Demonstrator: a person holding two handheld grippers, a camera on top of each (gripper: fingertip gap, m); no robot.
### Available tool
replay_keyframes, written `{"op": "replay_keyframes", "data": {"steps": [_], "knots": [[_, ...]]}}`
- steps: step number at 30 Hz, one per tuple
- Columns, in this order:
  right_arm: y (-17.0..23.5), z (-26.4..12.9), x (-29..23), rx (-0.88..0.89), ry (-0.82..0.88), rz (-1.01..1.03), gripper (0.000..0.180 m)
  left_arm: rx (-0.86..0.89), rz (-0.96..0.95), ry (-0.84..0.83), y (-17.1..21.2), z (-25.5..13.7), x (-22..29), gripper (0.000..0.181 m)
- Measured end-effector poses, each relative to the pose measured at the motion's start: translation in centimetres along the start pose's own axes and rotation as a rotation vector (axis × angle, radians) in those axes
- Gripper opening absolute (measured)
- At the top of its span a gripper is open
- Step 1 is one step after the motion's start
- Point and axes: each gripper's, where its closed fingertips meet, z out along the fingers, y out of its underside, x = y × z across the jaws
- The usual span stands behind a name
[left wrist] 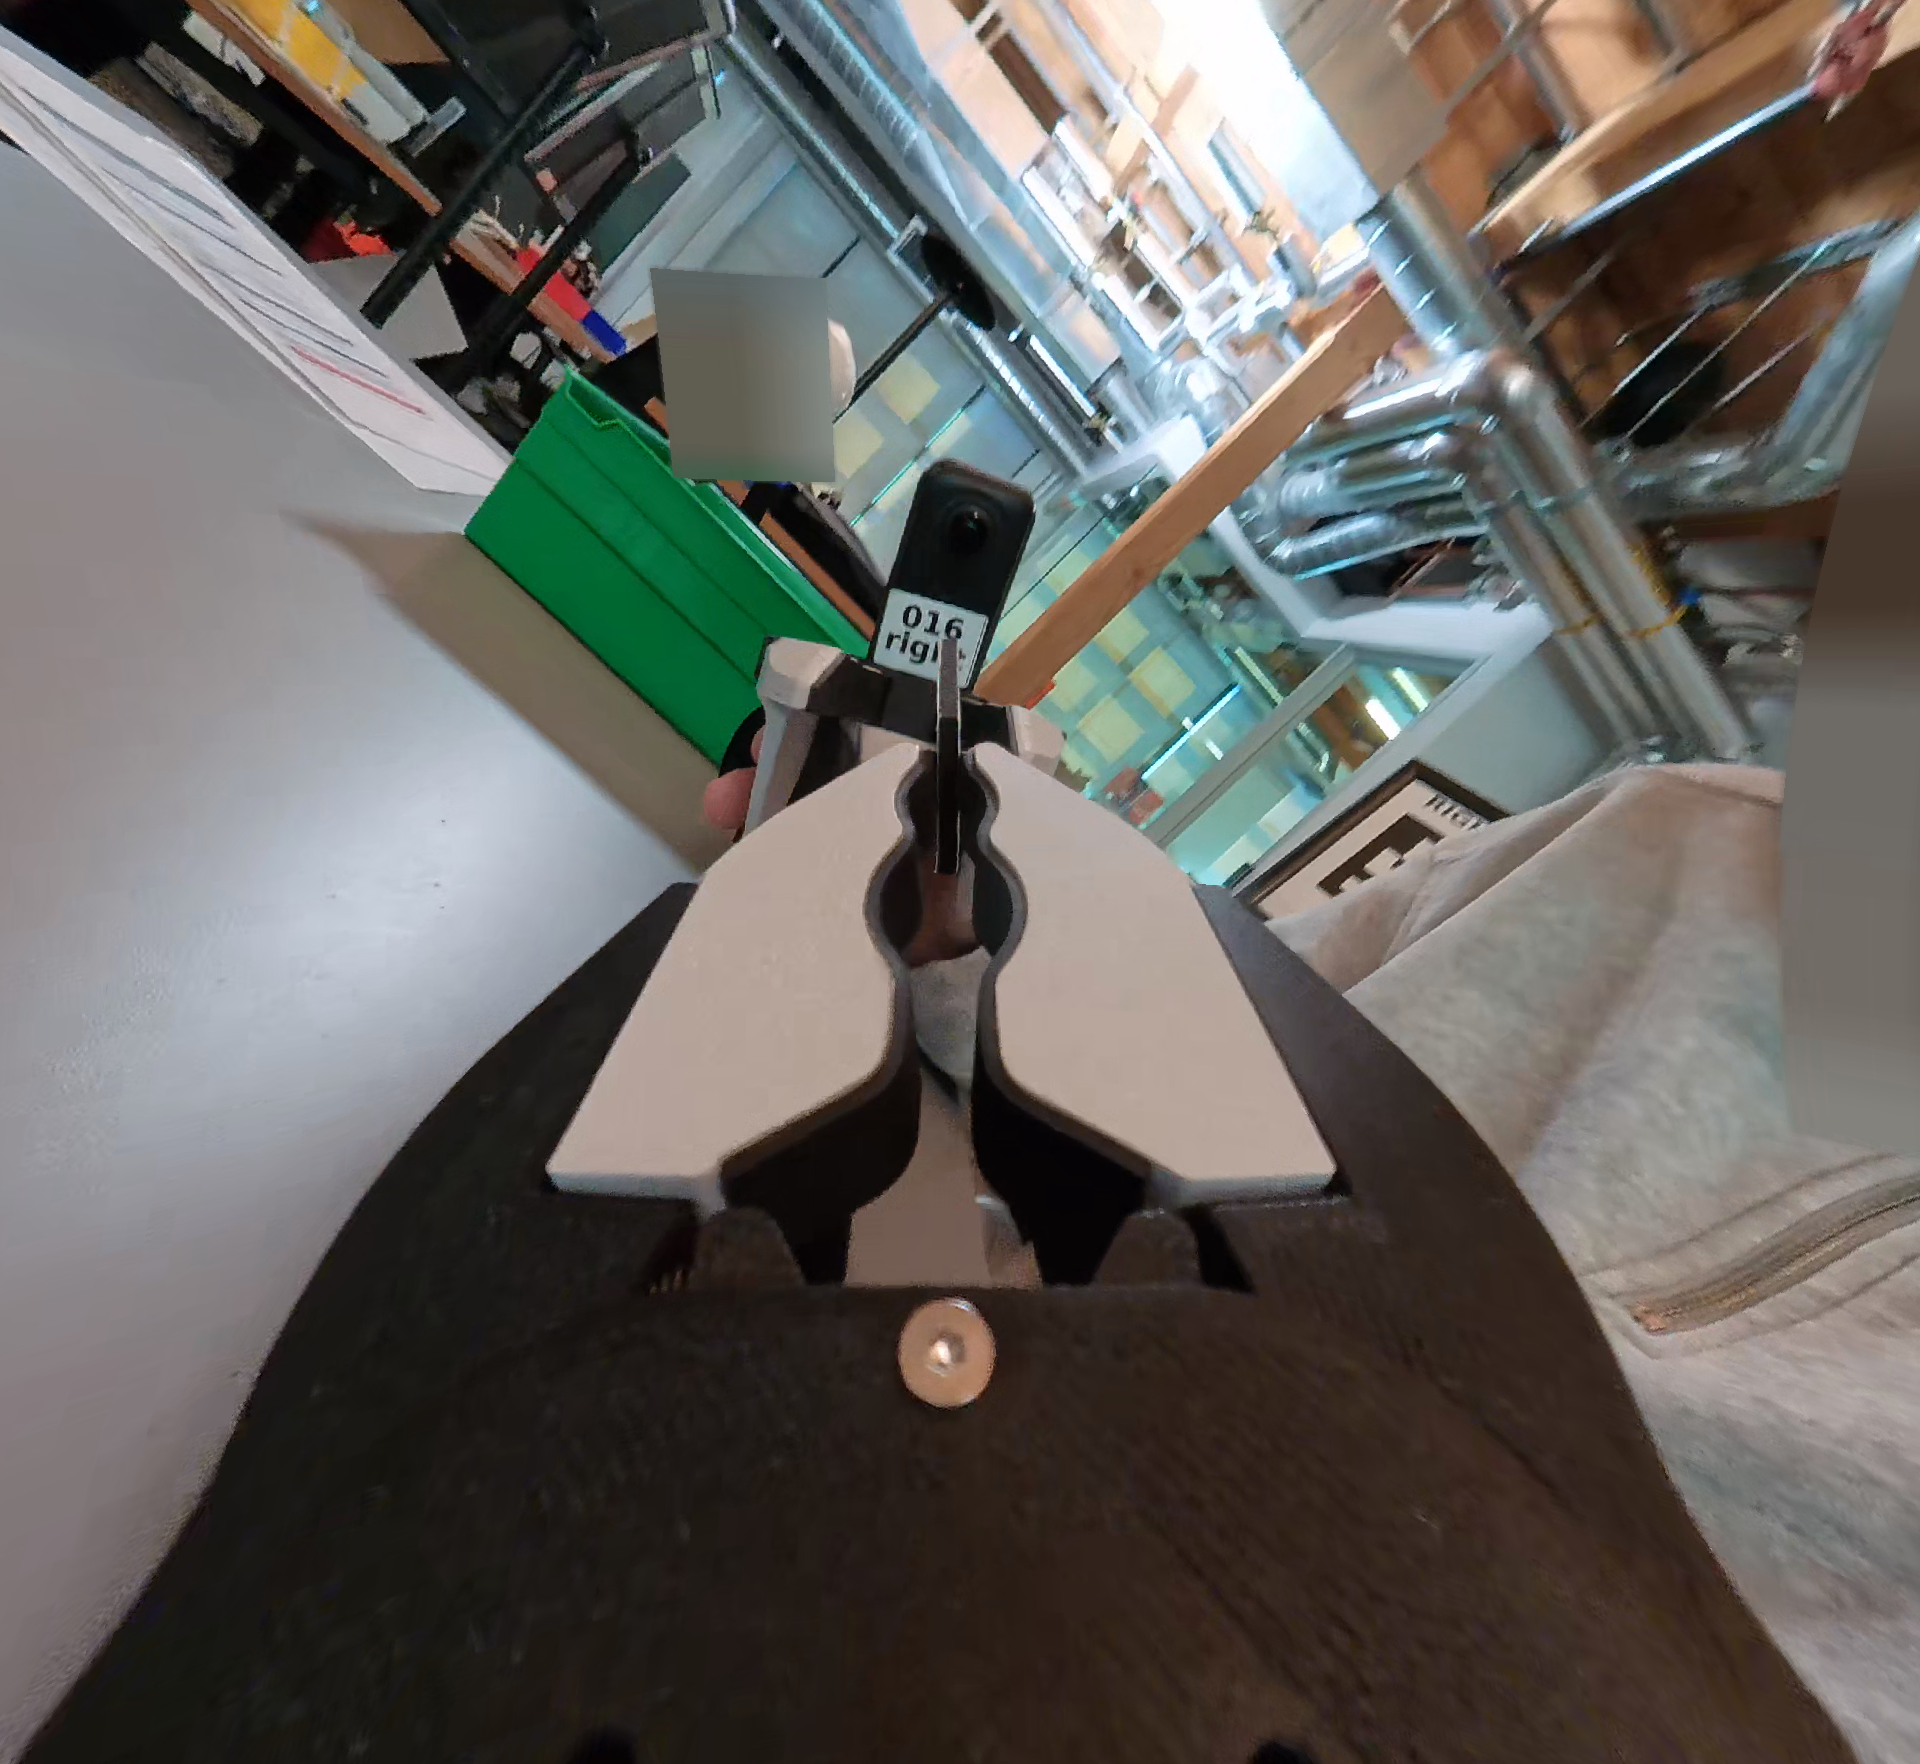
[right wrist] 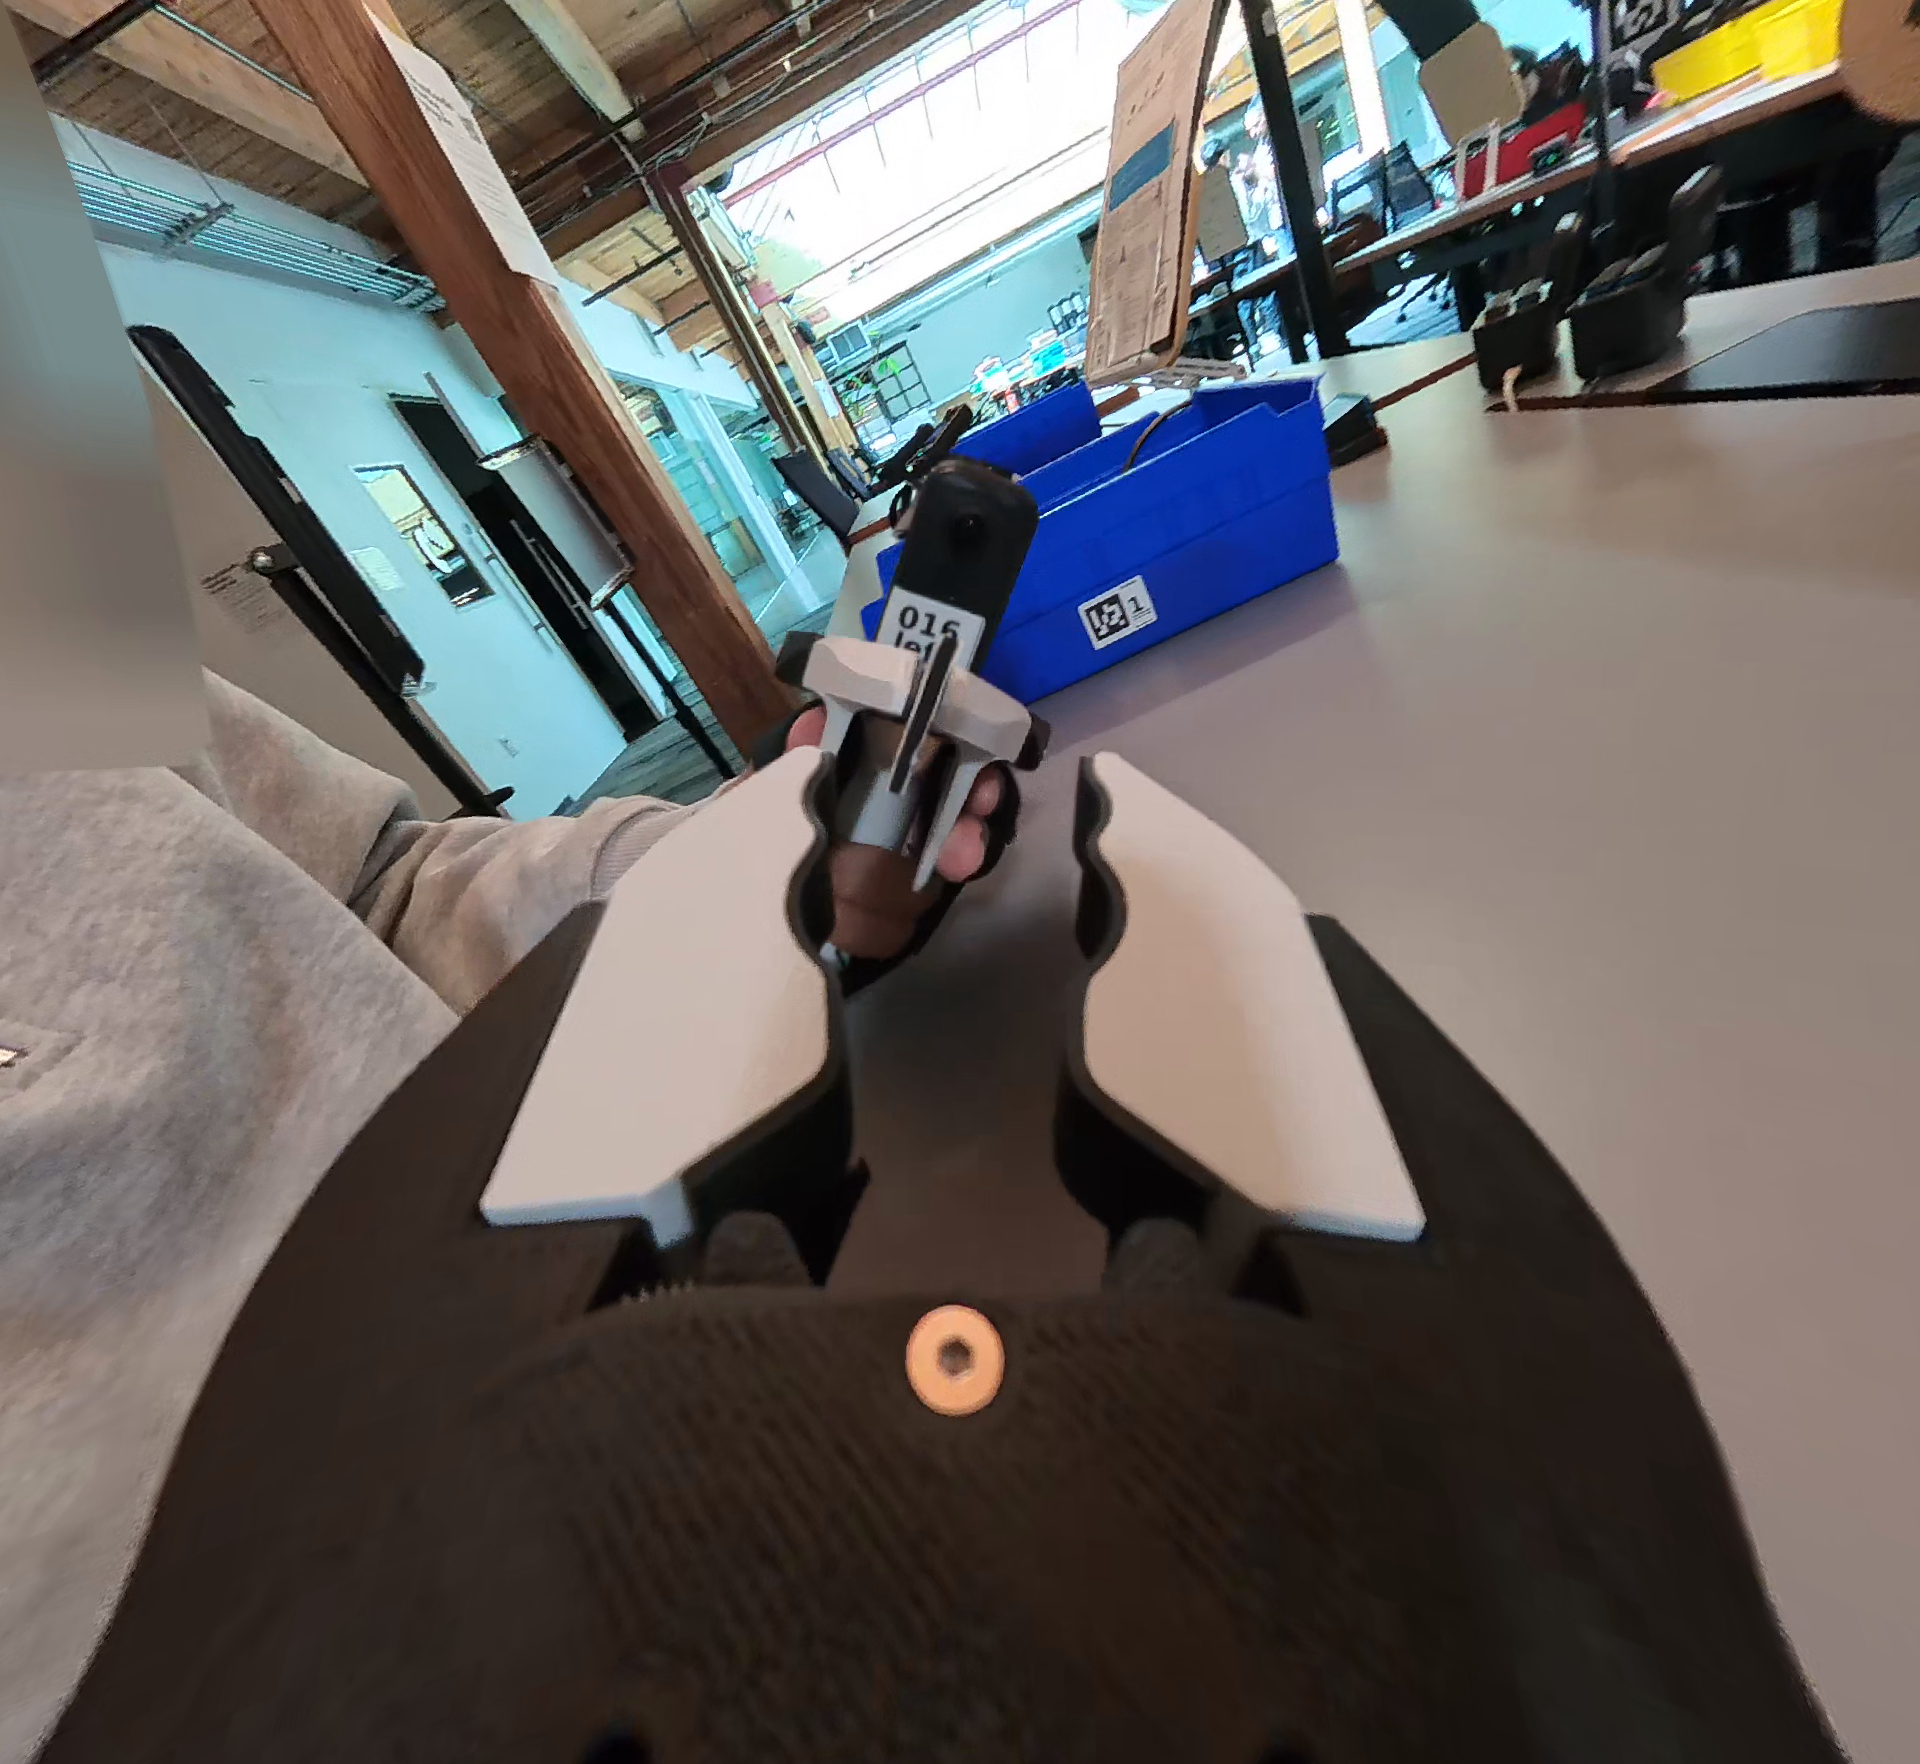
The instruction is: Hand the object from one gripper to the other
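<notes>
Left gripper (left wrist: 943, 779) clamping thin dark flat object (left wrist: 948, 758); right gripper (right wrist: 945, 800) facing it, fingers apart. Advising: right closing squarely on free end before left releasing.

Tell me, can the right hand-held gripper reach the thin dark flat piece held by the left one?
Probably yes. The right hand-held gripper is open and faces the thin dark flat piece, clamped in the left hand-held gripper. Nothing lies between them; it must only advance.
</notes>
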Motion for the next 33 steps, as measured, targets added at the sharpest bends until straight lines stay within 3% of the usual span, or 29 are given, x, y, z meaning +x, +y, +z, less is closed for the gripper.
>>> {"op": "replay_keyframes", "data": {"steps": [18, 20, 25, 28, 33], "knots": [[0.7, 1.3, -0.6, 0.015, -0.021, 0.057, 0.037, 0.07, -0.017, 0.004, -0.9, -0.5, -0.1, 0.002], [0.1, 1.4, -0.1, 0.094, 0.007, 0.099, 0.037, 0.085, -0.005, -0.005, -1.1, -0.5, -0.1, 0.002], [-2.3, -1.0, 2.0, 0.563, 0.08, 0.396, 0.033, 0.254, 0.044, -0.05, -2.8, -1.4, -0.2, 0.002], [-0.7, -0.4, 2.2, 0.594, 0.12, 0.467, 0.031, 0.31, 0.04, -0.052, -2.7, -1.1, -0.1, 0.002], [-1.1, 1.2, 0.0, 0.57, 0.052, 0.39, 0.029, 0.298, 0.005, -0.062, -1.3, 0.1, -0.2, 0.002]]}}
